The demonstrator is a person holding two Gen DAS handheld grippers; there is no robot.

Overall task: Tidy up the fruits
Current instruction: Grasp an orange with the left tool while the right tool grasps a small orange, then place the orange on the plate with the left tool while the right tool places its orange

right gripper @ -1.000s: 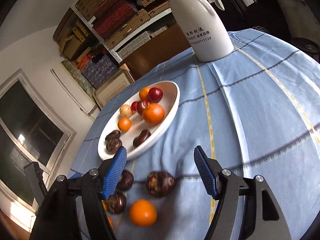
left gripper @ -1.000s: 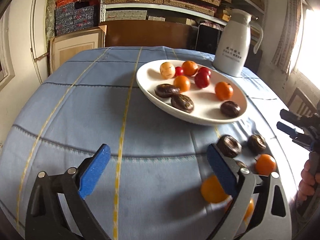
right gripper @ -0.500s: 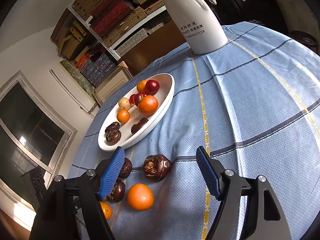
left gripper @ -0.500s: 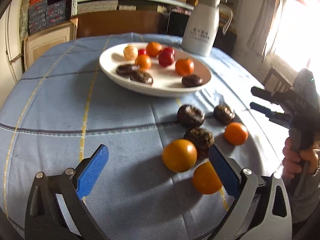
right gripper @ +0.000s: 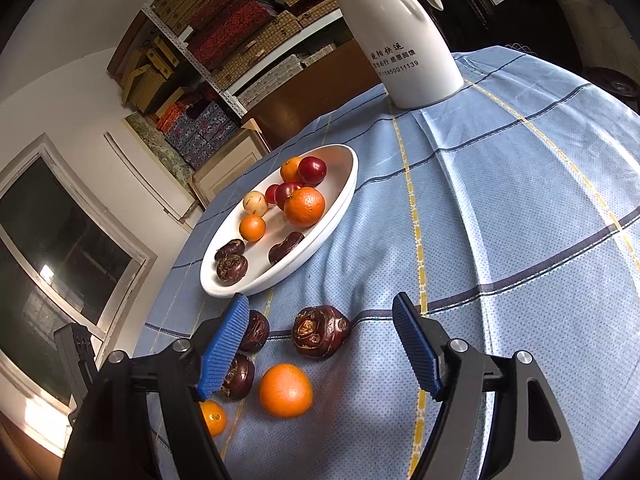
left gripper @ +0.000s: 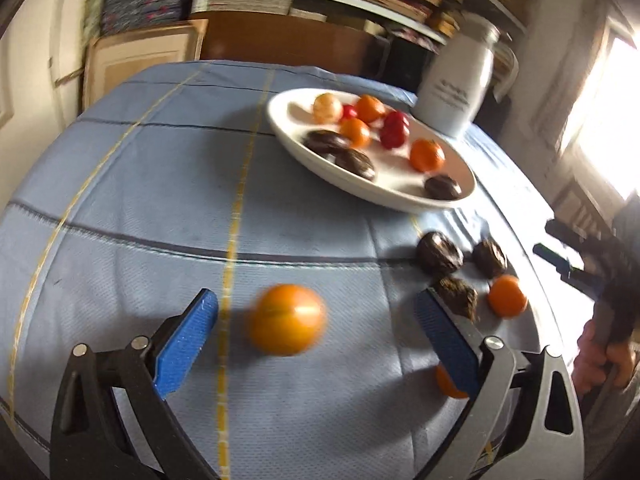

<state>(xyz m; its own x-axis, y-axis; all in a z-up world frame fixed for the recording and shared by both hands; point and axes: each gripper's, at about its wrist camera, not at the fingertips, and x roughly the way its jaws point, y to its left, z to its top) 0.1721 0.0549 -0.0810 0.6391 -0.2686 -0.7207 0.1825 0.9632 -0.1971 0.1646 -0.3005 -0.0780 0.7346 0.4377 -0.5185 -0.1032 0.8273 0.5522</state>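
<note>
A white oval plate [left gripper: 404, 196] [right gripper: 340, 208] on the blue tablecloth holds several oranges, red fruits and dark brown fruits. Loose fruit lies on the cloth in front of it. In the left wrist view my left gripper [left gripper: 316, 336] is open with a blurred orange [left gripper: 286, 319] between its fingers, untouched. Dark fruits [left gripper: 439, 257] and a small orange [left gripper: 507, 295] lie to the right. In the right wrist view my right gripper [right gripper: 322, 350] is open over a dark fruit [right gripper: 319, 332] and an orange [right gripper: 285, 390].
A white thermos jug [right gripper: 394, 32] [left gripper: 456, 88] stands behind the plate. Shelves with boxes [right gripper: 224, 36] and a wooden cabinet [left gripper: 140, 56] line the wall beyond the table. The right gripper and hand [left gripper: 600, 280] show at the left view's right edge, near the table rim.
My left gripper swung right, then back left and closer, so one orange now sits between its fingers. My right gripper drew slightly nearer the loose fruit. Both stayed open.
</note>
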